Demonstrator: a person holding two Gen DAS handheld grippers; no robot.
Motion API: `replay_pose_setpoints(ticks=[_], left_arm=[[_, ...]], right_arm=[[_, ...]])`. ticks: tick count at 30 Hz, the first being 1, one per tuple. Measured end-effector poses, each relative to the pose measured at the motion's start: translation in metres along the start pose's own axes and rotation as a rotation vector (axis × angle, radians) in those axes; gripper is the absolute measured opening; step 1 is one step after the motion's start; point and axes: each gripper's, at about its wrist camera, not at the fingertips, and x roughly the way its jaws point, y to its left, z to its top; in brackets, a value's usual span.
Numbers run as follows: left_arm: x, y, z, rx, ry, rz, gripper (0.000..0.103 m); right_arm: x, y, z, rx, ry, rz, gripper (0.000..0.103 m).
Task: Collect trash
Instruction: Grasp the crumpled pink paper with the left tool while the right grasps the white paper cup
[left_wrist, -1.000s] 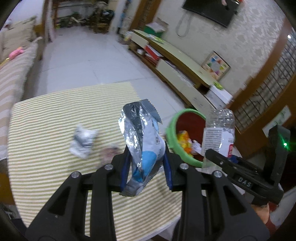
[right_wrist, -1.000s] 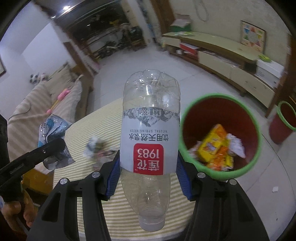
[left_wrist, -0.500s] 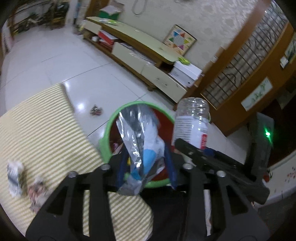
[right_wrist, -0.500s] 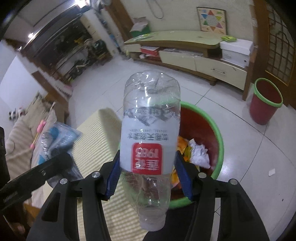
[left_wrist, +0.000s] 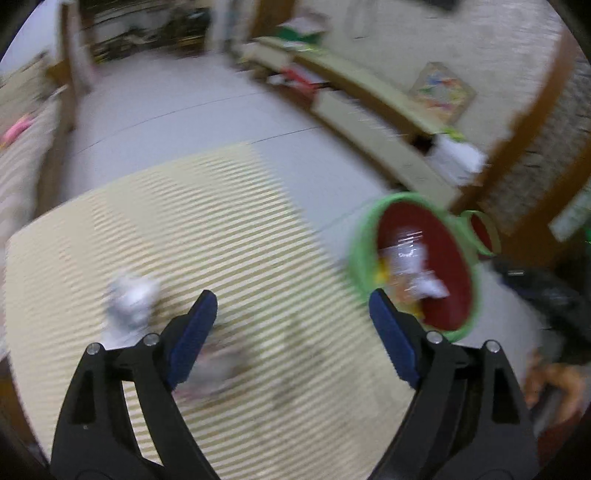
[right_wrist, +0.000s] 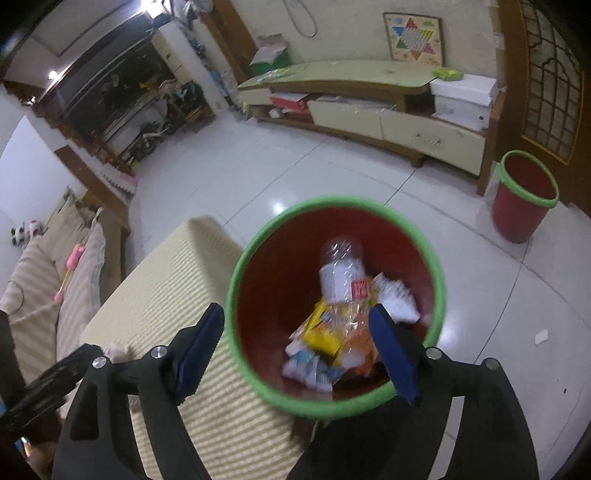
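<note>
Both grippers hang with nothing in their grasp: the right gripper (right_wrist: 297, 338) is poised over a red trash bin (right_wrist: 236, 295) with a green rim, its blue-padded jaws spreading apart and empty, while the left gripper (left_wrist: 293, 319) points down at a table under a yellow striped cloth (left_wrist: 229, 206), its jaws likewise widening with nothing between them. A clear plastic bottle (right_wrist: 341, 273) lies inside the bin on a heap of yellow and orange wrappers (right_wrist: 323, 332) and crumpled white paper (right_wrist: 397, 295); its white label carries a red patch with writing too small to read. On the cloth, a crumpled white scrap (left_wrist: 131, 299) sits just left of the left gripper's fingers, and a second, pinkish piece (left_wrist: 218, 369) lies near them, though heavy blur in that view makes its nature uncertain. The bin stands beside the table's edge. Behind it, a second red bin (right_wrist: 524, 195) rests on the white tiled floor near a low cabinet (right_wrist: 369, 107), with a Chinese checkers board (right_wrist: 413, 37) propped against the wall above.
</note>
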Motion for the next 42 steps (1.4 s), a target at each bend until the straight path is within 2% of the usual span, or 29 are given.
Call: replay_pose_setpoints(ticks=[5, 9, 11, 12, 13, 16, 19, 22, 25, 29, 34, 40, 42], left_arm=[[0.019, 0.048, -0.031, -0.047, 0.092, 0.069, 0.082], [0.042, 0.058, -0.038, -0.079, 0.156, 0.066, 0.082], [0.053, 0.063, -0.04, -0.087, 0.183, 0.049, 0.071], [0.057, 0.065, -0.041, -0.089, 0.197, 0.046, 0.053], [0.059, 0.065, -0.043, -0.093, 0.203, 0.049, 0.044], [0.045, 0.07, -0.047, -0.125, 0.176, 0.007, 0.037], [0.01, 0.082, -0.061, -0.152, 0.119, -0.018, 0.037], [-0.021, 0.09, -0.074, -0.163, 0.073, -0.012, 0.037], [-0.057, 0.105, -0.096, -0.192, 0.04, 0.021, 0.037], [-0.087, 0.126, -0.114, -0.239, 0.02, 0.054, 0.037], [-0.11, 0.15, -0.127, -0.308, -0.003, 0.083, 0.038], [-0.117, 0.151, -0.127, -0.343, -0.032, 0.087, 0.038], [-0.119, 0.152, -0.125, -0.348, -0.037, 0.084, 0.038]], right_arm=[[0.01, 0.031, -0.027, -0.05, 0.073, 0.04, 0.081], [0.013, 0.057, -0.041, -0.092, 0.114, 0.068, 0.081], [0.011, 0.069, -0.045, -0.124, 0.119, 0.072, 0.081], [0.01, 0.075, -0.045, -0.139, 0.12, 0.073, 0.081], [0.009, 0.079, -0.044, -0.148, 0.119, 0.073, 0.081], [0.007, 0.094, -0.042, -0.17, 0.114, 0.083, 0.081], [0.014, 0.118, -0.039, -0.212, 0.125, 0.104, 0.081], [0.029, 0.148, -0.043, -0.272, 0.147, 0.127, 0.081], [0.061, 0.192, -0.053, -0.32, 0.21, 0.171, 0.083], [0.107, 0.246, -0.073, -0.36, 0.307, 0.201, 0.085], [0.161, 0.296, -0.099, -0.382, 0.406, 0.153, 0.085], [0.199, 0.317, -0.108, -0.36, 0.482, 0.072, 0.085], [0.203, 0.321, -0.111, -0.386, 0.488, 0.068, 0.07]])
